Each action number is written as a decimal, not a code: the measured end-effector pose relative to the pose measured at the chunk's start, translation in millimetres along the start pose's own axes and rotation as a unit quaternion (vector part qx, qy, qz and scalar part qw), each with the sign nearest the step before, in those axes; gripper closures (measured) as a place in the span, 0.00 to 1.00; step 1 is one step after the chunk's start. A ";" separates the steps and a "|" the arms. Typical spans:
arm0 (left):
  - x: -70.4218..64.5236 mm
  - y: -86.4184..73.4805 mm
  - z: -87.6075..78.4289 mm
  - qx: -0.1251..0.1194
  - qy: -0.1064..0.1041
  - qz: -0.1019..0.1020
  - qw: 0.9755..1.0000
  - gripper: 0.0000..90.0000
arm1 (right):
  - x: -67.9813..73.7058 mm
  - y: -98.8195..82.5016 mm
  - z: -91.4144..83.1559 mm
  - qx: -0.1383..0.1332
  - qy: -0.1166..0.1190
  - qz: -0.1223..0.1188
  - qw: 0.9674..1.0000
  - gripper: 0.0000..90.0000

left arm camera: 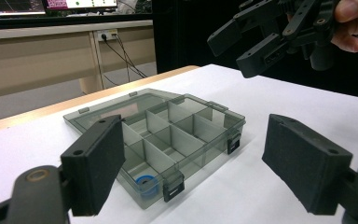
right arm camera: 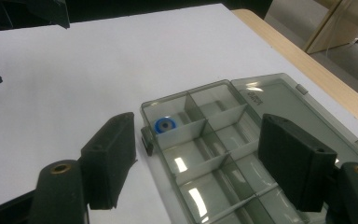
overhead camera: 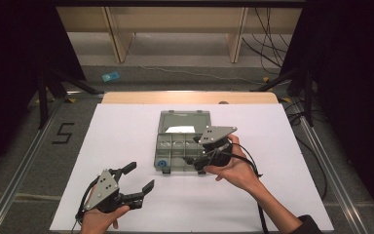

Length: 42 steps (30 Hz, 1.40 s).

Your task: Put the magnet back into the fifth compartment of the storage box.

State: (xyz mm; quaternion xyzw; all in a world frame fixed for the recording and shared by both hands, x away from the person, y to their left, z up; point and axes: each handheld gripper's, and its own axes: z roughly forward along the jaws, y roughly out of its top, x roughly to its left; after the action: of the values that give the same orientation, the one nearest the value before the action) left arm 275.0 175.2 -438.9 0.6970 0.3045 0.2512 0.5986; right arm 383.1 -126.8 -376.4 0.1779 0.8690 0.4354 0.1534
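A smoky grey compartment box [overhead camera: 157,146] lies open in the middle of the white sheet, its lid [overhead camera: 184,117] flat toward the far side. A small blue ring [overhead camera: 161,164] rests in the near left corner compartment; the other compartments look empty. My right gripper [overhead camera: 197,162] hovers open over the box's near right part, jaws wide apart with nothing between them, looking down at the blue ring [right arm camera: 165,125]. My left gripper [overhead camera: 141,176] is low over the sheet, near and left of the box, open and empty. From there I see the box [left arm camera: 205,149], the ring [left arm camera: 144,181] and the right gripper [left arm camera: 230,53].
The white sheet [overhead camera: 126,126] covers a wooden table whose far edge [overhead camera: 190,97] shows. Beyond are wooden furniture legs [overhead camera: 118,41], floor cables [overhead camera: 268,48] and a small blue item [overhead camera: 110,76]. Black stand legs [overhead camera: 44,95] flank the table. A "5" mark [overhead camera: 63,132] is on the floor.
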 end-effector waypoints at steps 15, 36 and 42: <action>-0.2 0.0 0.4 -0.004 -0.001 0.000 1.000 0.22 | 2.8 -10.0 -12.7 -0.017 0.001 0.020 1.000 0.31; -0.2 0.2 0.4 -0.004 -0.001 0.002 1.000 0.22 | 8.3 -22.8 -27.7 -0.034 -0.012 0.033 0.999 0.29; -0.3 0.2 0.6 -0.004 -0.001 0.002 1.000 0.22 | 9.2 -27.6 -30.6 -0.040 -0.018 0.035 0.998 0.29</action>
State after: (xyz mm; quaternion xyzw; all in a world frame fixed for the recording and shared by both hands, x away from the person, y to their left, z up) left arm 275.2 174.6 -438.8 0.6955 0.3010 0.2530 0.6014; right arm 357.1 -159.5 -382.2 0.2091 0.8412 0.4721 0.1607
